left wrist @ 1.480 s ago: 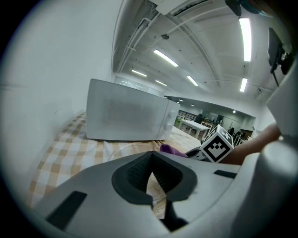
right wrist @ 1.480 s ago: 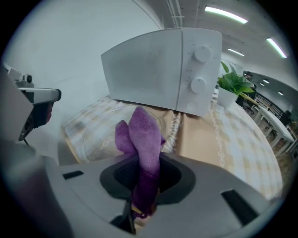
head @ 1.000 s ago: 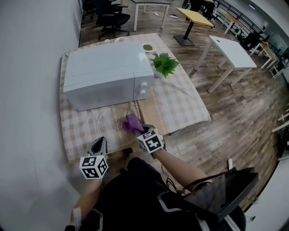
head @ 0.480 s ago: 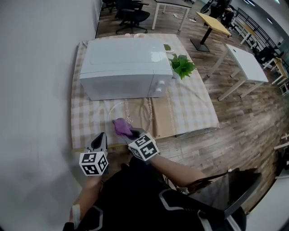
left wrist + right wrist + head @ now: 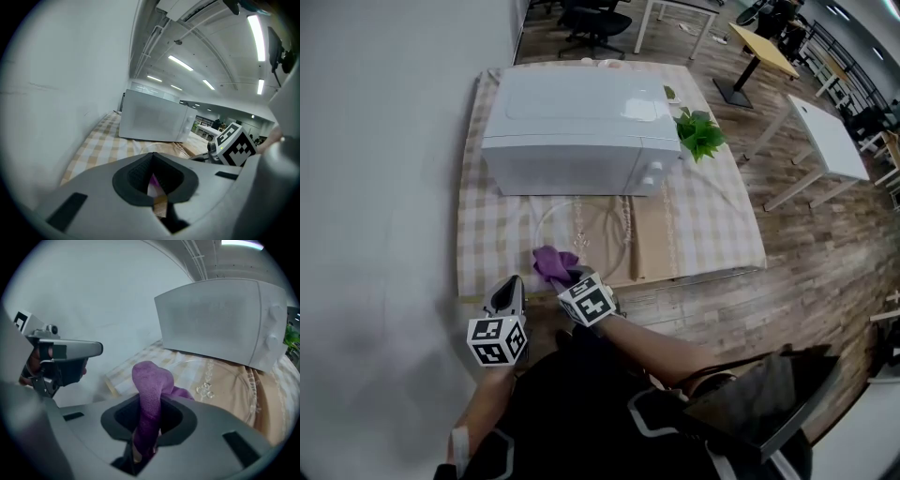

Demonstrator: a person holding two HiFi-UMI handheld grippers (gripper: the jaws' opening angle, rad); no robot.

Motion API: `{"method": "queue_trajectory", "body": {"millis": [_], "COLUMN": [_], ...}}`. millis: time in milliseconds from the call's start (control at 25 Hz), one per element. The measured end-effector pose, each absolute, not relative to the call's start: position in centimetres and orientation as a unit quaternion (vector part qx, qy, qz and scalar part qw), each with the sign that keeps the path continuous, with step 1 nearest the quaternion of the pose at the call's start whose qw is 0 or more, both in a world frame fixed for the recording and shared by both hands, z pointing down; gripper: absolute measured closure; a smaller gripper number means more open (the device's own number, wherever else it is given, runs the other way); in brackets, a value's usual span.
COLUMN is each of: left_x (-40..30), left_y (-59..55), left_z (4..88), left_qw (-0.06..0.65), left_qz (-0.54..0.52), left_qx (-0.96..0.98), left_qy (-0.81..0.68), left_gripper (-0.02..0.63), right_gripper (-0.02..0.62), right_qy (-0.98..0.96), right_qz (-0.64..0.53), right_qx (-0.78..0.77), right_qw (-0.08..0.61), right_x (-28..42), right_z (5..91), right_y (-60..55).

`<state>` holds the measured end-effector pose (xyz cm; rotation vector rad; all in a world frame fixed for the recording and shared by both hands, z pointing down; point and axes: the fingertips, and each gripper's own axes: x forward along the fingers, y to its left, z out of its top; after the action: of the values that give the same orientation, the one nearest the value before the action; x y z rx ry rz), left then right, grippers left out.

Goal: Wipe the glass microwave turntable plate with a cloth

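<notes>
The right claw [image 5: 569, 279] was clamped shut on the purple cloth [image 5: 551, 262]. In the right gripper view the claw [image 5: 147, 426] pinched a fold of the cloth [image 5: 151, 380], and the rest stood up in a rounded lump beyond the tips. That lump sat at the near-left rim of the glass turntable plate [image 5: 602, 236], partly over the checked tablecloth [image 5: 487, 246]; whether it pressed on the glass could not be told. The plate [image 5: 236, 380] lay flat on the counter just in front of the white microwave [image 5: 577, 131], with a small green plant [image 5: 700, 133] beside the microwave's right end. The left claw [image 5: 508, 292] hovered near the counter's front edge, left of the right one. In its own view its jaws [image 5: 153, 180] were together on nothing, and only a thin slit showed purple beyond them. A second earlier the cloth had been near the middle of the plate; half a second earlier it was nearer the left side, and by this moment it had reached the near-left rim. The left claw had kept about the same place beside the right one.
</notes>
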<state>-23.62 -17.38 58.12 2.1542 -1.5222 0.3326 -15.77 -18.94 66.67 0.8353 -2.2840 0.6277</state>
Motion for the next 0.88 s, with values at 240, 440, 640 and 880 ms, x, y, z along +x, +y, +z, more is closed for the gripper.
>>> {"method": "queue_trajectory", "body": {"millis": [240,440,640,880], "left_x": [-23.0,-22.3,-21.4,-19.8], "left_y": [-17.4,-17.6,-18.0,-18.4], "left_z": [58.5,58.8,58.7,58.5], "left_qw": [0.242,0.243,0.241,0.236], "left_qz": [0.126,0.128,0.128,0.13], "left_qx": [0.793,0.799,0.805,0.817], "left_qy": [-0.545,-0.535,-0.527,-0.51], "left_gripper": [0.598,0.598,0.598,0.598], "right_gripper": [0.515,0.515,0.515,0.515], "right_qy": [-0.853,-0.842,-0.832,-0.82], "right_qz": [0.231,0.236,0.25,0.257], "right_qx": [0.333,0.35,0.365,0.386], "right_qw": [0.328,0.336,0.335,0.335], "right_x": [-13.9,-12.1,-10.5,-8.1], "right_z": [68.6,68.8,68.8,69.0], "right_y": [-19.2,-19.1,-18.8,-18.7]}}
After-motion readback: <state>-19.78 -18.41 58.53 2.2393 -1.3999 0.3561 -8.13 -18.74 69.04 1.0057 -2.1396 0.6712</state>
